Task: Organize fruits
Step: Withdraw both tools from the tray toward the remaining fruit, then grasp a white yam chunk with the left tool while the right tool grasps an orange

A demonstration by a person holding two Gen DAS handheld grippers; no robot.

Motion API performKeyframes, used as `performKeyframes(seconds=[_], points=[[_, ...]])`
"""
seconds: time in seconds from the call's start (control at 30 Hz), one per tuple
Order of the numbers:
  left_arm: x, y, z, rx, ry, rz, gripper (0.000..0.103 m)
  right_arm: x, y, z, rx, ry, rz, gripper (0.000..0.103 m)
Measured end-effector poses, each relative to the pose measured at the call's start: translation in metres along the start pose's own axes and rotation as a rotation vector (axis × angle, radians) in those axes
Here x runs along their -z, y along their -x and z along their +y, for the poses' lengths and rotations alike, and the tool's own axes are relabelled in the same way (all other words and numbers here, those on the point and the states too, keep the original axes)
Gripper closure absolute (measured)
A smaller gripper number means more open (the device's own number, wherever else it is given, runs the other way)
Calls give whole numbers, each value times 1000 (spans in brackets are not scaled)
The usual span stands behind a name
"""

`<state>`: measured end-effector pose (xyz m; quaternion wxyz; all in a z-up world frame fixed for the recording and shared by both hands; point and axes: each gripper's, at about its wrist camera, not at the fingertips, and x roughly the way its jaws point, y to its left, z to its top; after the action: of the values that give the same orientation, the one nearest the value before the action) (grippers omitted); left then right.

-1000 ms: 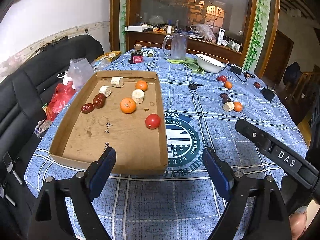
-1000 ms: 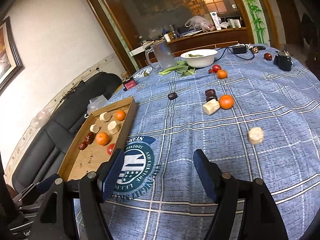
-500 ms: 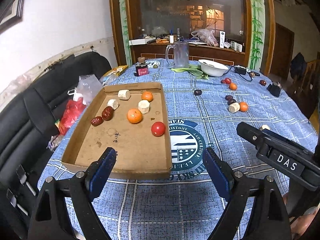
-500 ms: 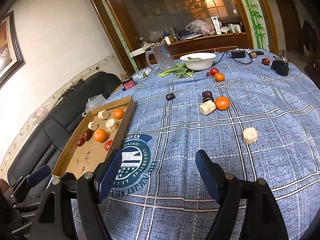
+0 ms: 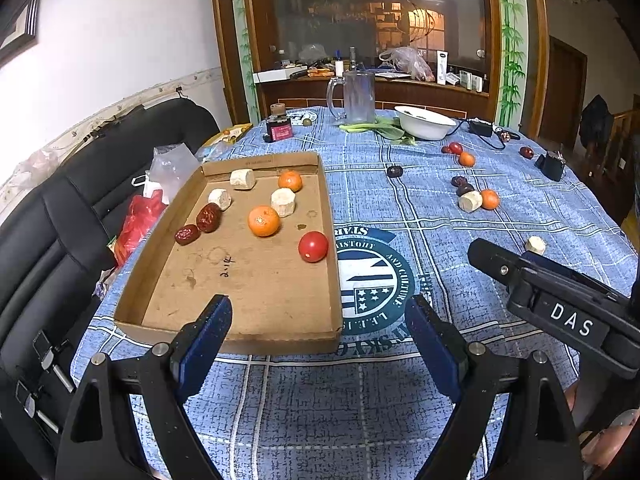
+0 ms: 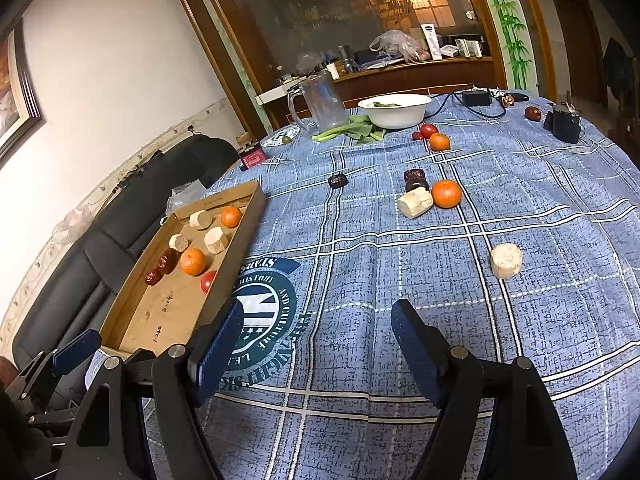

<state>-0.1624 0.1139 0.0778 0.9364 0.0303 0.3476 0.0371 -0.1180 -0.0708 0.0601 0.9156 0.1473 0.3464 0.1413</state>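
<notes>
A cardboard tray lies on the blue cloth at the left and holds two oranges, a tomato, two red dates and three pale chunks. Loose on the cloth to the right are an orange, a pale chunk beside it, dark dates and a nearer pale chunk. Farther back sit a tomato and another orange. My left gripper hovers open over the tray's near edge, with nothing held. My right gripper is open and holds nothing, above the round emblem.
A white bowl, greens, a glass mug, a small jar and a black pouch stand at the table's far side. A black sofa with plastic bags borders the left edge.
The left wrist view has rolled and tipped up a little, so the tray now looks more level. The right jaws spread slightly wider. No fruit has moved.
</notes>
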Motion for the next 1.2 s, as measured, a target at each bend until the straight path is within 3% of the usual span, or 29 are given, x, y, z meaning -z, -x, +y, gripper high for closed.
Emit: performKeyframes(seconds=[0.27, 0.47, 0.67, 0.8, 1.0, 1.2], points=[[2, -10, -6, 4, -18, 25, 15, -4, 1, -9, 10, -11, -8, 23], [1, -20, -11, 21, -30, 51, 15, -16, 10, -39, 41, -57, -24, 23], [-1, -30, -13, 78, -37, 69, 15, -35, 31, -99, 176, -93, -39, 22], [-5, -42, -21, 126, -42, 100, 15, -39, 32, -136, 261, -99, 13, 22], [-31, -56, -41, 205, -55, 128, 15, -62, 7, -150, 191, -91, 125, 22], [-64, -76, -68, 245, -91, 89, 15, -102, -40, -143, 128, -25, 146, 23]])
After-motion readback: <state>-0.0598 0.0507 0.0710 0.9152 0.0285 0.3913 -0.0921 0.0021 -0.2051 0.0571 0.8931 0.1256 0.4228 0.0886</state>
